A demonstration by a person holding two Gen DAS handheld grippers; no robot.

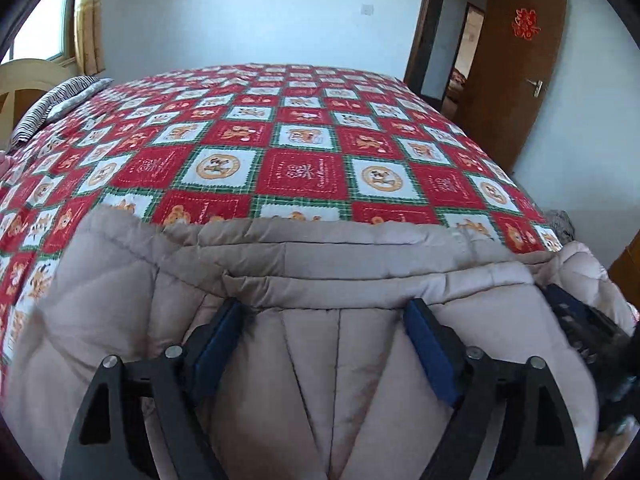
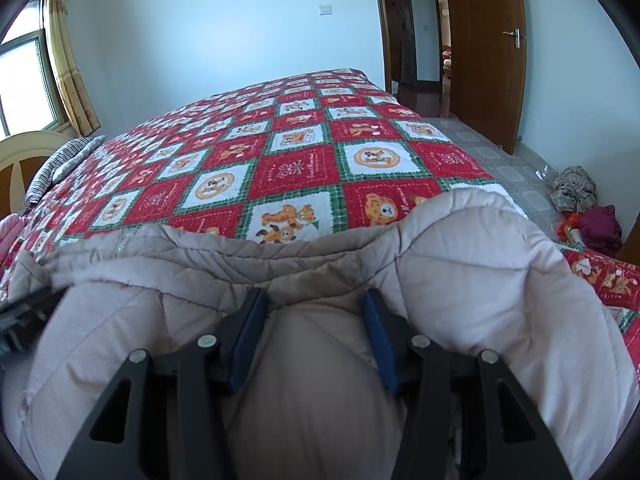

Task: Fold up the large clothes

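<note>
A large beige quilted padded garment lies bunched at the near edge of the bed, also in the right wrist view. My left gripper has its blue-padded jaws spread around a thick bulge of the garment. My right gripper likewise has a rounded bulge of the fabric pressed between its jaws. The right gripper shows at the right edge of the left wrist view; the left gripper shows at the left edge of the right wrist view.
The bed is covered by a red, white and green checked quilt with bear prints. A striped pillow lies at the headboard, far left. A brown door stands open at back right. Clothes lie heaped on the tiled floor.
</note>
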